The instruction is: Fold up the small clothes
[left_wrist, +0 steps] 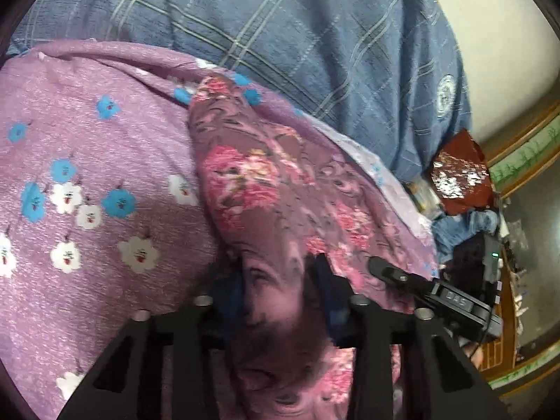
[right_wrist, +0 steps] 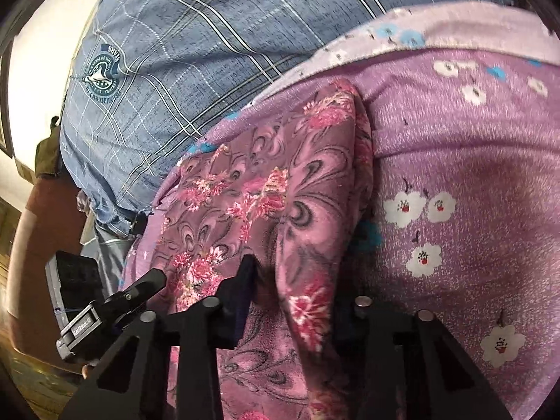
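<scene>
A small mauve garment with pink flowers (left_wrist: 280,182) lies on a purple sheet with white and blue flowers (left_wrist: 87,161). My left gripper (left_wrist: 276,280) is shut on the garment's near end; the cloth bunches between its fingers. In the right wrist view the same garment (right_wrist: 266,189) hangs folded lengthwise, and my right gripper (right_wrist: 290,280) is shut on its near end, cloth draped over the right finger. The right gripper's tip shows in the left view (left_wrist: 385,269), and the left gripper's tip in the right view (right_wrist: 147,283).
A blue plaid quilt (left_wrist: 315,35) is piled behind the sheet, also in the right wrist view (right_wrist: 182,70). A dark red bag (left_wrist: 458,171) and clutter sit past the bed edge at right. A white wall (left_wrist: 507,35) is beyond.
</scene>
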`<state>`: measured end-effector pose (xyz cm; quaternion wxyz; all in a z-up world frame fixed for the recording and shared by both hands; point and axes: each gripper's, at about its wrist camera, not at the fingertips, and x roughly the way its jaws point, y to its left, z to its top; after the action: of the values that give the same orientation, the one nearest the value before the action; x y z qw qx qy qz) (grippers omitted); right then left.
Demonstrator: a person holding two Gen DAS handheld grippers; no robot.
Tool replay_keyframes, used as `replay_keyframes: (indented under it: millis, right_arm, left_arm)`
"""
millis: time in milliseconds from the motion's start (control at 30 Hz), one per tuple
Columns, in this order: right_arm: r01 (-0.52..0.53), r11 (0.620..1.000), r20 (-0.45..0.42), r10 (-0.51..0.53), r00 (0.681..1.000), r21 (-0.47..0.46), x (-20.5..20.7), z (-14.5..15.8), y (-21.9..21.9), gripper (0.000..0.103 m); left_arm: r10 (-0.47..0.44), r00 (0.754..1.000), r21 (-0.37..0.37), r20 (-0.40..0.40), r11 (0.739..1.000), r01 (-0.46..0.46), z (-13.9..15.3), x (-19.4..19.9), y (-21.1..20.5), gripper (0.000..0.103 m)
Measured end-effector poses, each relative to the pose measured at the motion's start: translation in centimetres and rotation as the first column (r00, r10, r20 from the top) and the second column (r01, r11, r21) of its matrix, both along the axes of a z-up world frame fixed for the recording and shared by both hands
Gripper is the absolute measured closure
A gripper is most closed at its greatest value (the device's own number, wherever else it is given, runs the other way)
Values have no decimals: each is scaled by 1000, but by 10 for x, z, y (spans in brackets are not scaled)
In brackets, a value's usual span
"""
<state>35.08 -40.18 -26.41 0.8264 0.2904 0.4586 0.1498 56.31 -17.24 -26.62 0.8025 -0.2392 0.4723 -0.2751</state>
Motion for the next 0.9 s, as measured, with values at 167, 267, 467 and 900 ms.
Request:
replay_keyframes:
  millis: [167, 267, 467, 900]
  right_arm:
    - [19, 1000, -15, -20, 1000, -10, 2, -4, 2, 59]
    - [22, 999, -12, -22, 1000, -24, 2, -6, 7, 50]
    - [23, 996, 27, -20, 999, -90, -1, 1, 13, 67]
    - [61, 984, 193, -28, 981, -169, -22, 42, 20, 75]
  left_arm:
    - [45, 991, -76, -122, 996, -55, -17, 6, 5, 47]
    - [40, 993, -96, -112, 994, -51, -17, 5, 1, 55]
    - [48, 998, -34, -50, 998, -50, -8, 1, -6, 79]
    - [23, 994, -24, 103, 1000, -20, 42, -34, 3, 83]
